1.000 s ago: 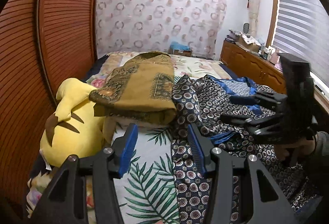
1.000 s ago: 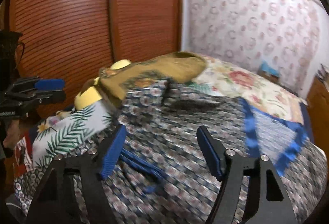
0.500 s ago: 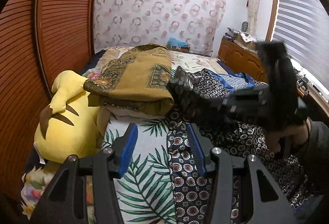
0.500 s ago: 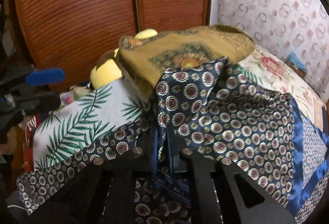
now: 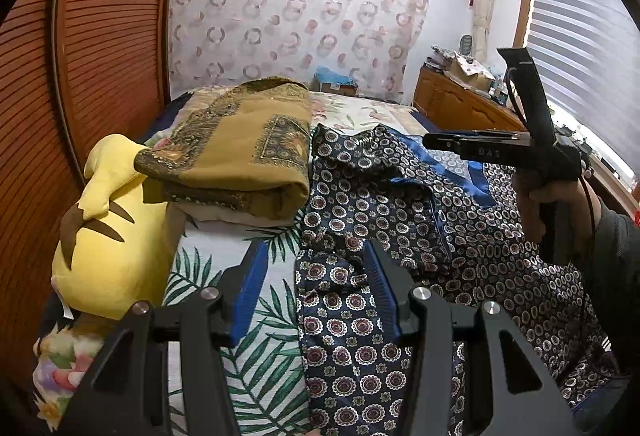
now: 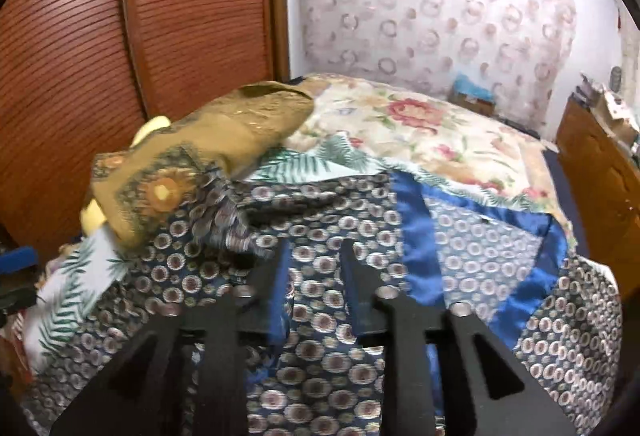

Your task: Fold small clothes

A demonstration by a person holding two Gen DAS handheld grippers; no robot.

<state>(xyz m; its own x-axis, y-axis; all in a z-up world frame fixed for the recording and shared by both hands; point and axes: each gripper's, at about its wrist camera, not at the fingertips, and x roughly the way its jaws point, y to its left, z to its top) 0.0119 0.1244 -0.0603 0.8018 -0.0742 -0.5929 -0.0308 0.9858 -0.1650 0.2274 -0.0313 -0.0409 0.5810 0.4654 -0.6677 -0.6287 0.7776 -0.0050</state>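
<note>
On the bed [image 5: 360, 112], across a palm-leaf sheet [image 5: 264, 368]: one navy patterned garment [image 5: 400, 220] with blue satin trim, spread loose and rumpled, its left edge lying just beside a folded mustard-gold cloth [image 5: 240, 148]. Folded cloth rests on a pale pillow, touching a yellow plush toy [image 5: 108, 236] at the bed's left side, near a slatted wooden wardrobe [image 5: 100, 36]. Left gripper [image 5: 316, 288]: blue pads apart, nothing between them, poised over the garment's near left edge and the sheet. Right gripper [image 6: 314, 276]: held by a hand [image 5: 548, 204] above the garment's right half; jaws have just been opening, now parted with no fabric pinched, released. Wooden dresser [image 5: 464, 108] and slatted window blind [image 5: 580, 36] at right; ring-patterned curtain [image 5: 296, 16] behind.
</note>
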